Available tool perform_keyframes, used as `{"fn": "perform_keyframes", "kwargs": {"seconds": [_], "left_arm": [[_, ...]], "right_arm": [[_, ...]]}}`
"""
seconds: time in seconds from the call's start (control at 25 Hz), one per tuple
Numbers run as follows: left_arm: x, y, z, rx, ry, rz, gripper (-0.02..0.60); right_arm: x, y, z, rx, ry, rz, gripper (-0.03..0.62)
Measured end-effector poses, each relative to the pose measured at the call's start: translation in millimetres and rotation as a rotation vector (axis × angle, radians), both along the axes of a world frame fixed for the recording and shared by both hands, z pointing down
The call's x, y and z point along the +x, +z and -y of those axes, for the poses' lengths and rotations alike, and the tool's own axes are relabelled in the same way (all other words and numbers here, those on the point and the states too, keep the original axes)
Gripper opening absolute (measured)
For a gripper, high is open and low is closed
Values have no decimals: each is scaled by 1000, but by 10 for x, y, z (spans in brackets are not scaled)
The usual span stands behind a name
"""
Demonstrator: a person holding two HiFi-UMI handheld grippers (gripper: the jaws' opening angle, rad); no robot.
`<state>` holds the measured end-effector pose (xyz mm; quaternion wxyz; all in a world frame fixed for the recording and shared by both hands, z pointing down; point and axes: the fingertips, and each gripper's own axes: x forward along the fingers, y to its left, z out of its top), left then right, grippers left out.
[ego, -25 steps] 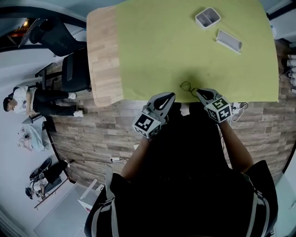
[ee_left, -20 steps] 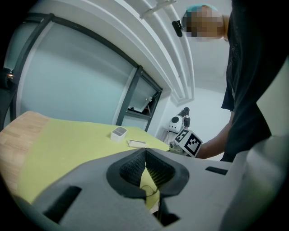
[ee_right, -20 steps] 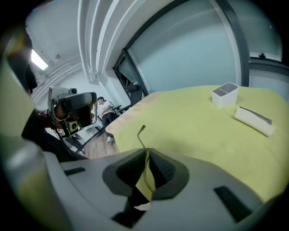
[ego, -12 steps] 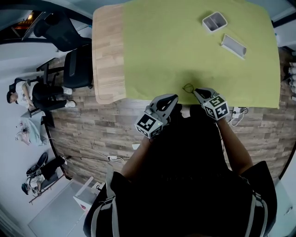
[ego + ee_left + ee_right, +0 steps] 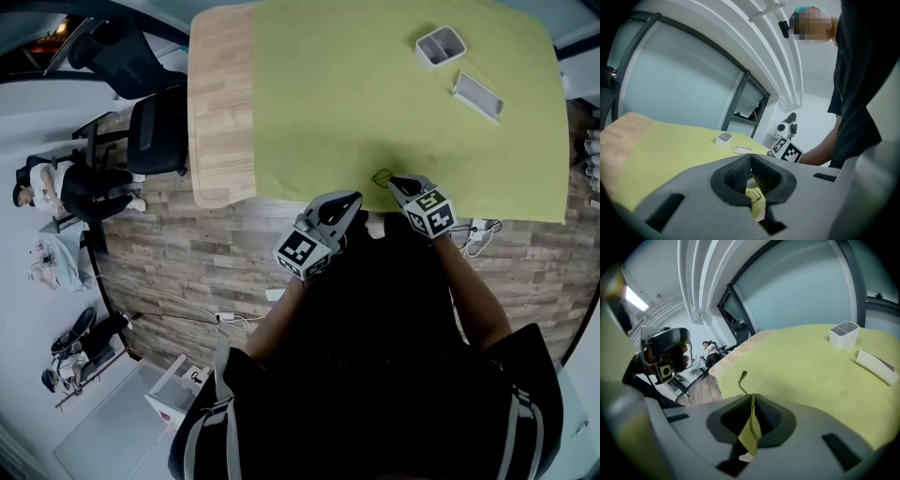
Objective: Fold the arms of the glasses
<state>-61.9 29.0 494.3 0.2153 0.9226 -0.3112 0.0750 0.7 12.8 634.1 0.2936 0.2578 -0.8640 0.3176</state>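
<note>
We are pinching an arm of the glasses (image 5: 382, 176) in the right gripper's (image 5: 397, 184) closed fingers at the tabletop's (image 5: 309, 112) near edge. The left gripper (image 5: 347, 201), closed and empty, should be bracing them as we fold.

This looks like an office-style workroom. In the head view a wooden table (image 5: 220, 103) under a green cloth (image 5: 375, 94) fills the upper middle of the frame. A black office chair (image 5: 155, 136) stands at the table's left edge, and grey wood-plank flooring (image 5: 187, 253) runs below. At the far left a person (image 5: 66, 185) sits among more dark furniture. Both gripper views show tall frosted glass panels (image 5: 670, 89) in dark frames (image 5: 740, 93) behind the table — a partition wall — while curved white ceiling ribs (image 5: 701, 273) cross the top of the frame.
</note>
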Motion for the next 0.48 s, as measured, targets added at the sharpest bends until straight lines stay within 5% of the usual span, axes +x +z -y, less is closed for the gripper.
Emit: {"fn": "perform_keyframes", "kwargs": {"seconds": [0.48], "left_arm": [[-128,3,-23,-7,-18,6,18]], "right_arm": [[-236,162,30,0,-56,-38,39]]}}
